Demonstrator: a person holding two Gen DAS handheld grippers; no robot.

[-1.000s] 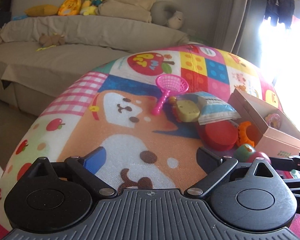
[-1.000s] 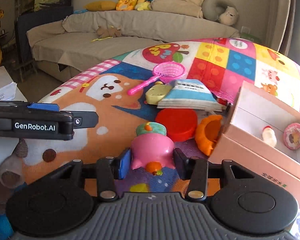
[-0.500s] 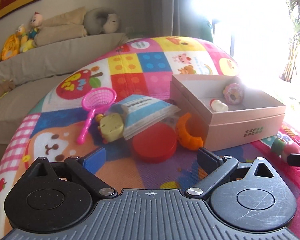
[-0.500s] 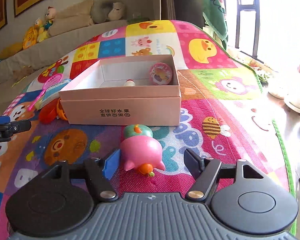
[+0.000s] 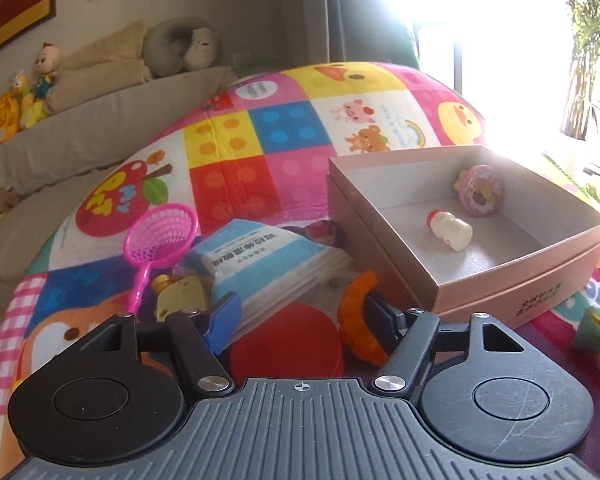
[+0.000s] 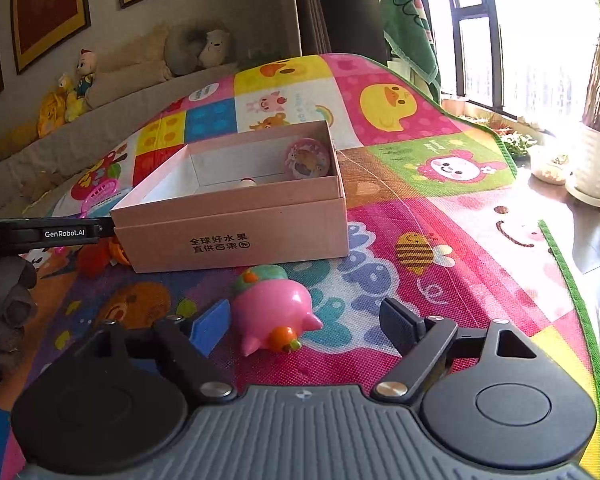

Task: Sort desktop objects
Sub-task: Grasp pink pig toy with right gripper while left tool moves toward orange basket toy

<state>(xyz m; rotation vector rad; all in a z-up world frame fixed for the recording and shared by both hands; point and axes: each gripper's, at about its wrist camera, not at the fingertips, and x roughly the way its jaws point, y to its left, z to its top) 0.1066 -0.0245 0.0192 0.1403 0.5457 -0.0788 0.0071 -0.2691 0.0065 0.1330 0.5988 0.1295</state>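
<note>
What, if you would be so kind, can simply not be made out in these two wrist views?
- Small white bottle: right wrist view, mostly behind the pink box front wall.
- Orange toy: right wrist view, hidden by the box corner.
- Red disc: left wrist view, whether the closing left claw touches it.
- Window side: left wrist view, lost in glare.

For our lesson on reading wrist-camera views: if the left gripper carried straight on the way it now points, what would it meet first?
Most likely the red round lid, lying between the closing jaws of the left gripper. The orange toy sits by its right finger; depth is hard to judge.
</note>
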